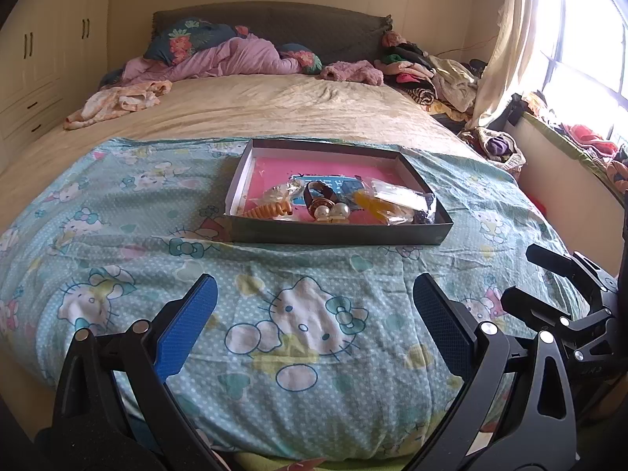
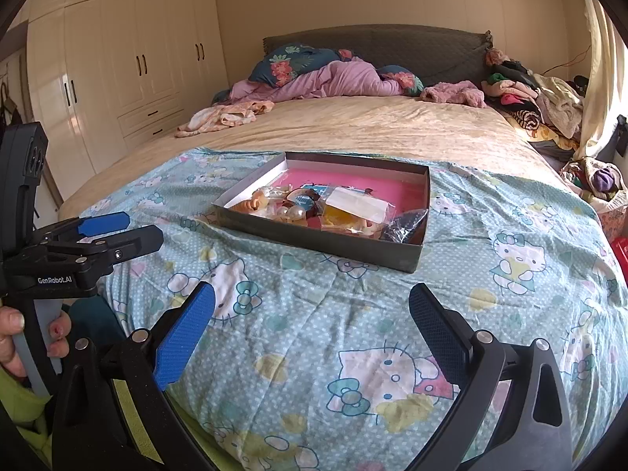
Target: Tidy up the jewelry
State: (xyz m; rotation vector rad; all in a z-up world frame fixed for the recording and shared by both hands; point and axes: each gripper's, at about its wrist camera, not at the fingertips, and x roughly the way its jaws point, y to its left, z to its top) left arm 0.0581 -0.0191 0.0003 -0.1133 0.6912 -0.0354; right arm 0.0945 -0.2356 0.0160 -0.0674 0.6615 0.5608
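Observation:
A shallow grey box (image 1: 337,231) with a pink bottom sits on the Hello Kitty sheet (image 1: 298,314); it also shows in the right wrist view (image 2: 314,241). Inside lie pearl earrings (image 1: 333,210), an orange spiral hair tie (image 1: 269,209), a dark ring-shaped piece (image 1: 318,192) and small plastic bags (image 1: 396,198). My left gripper (image 1: 314,318) is open and empty, held over the near part of the sheet, short of the box. My right gripper (image 2: 312,322) is open and empty, also short of the box. The left gripper shows at the left of the right wrist view (image 2: 117,227).
A beige bedspread (image 1: 274,106) covers the bed behind the box. A crumpled purple quilt (image 1: 235,59) and pillows lie at the headboard. Piles of clothes (image 1: 428,74) fill the far right corner. White wardrobes (image 2: 129,59) stand left; a window (image 1: 581,39) right.

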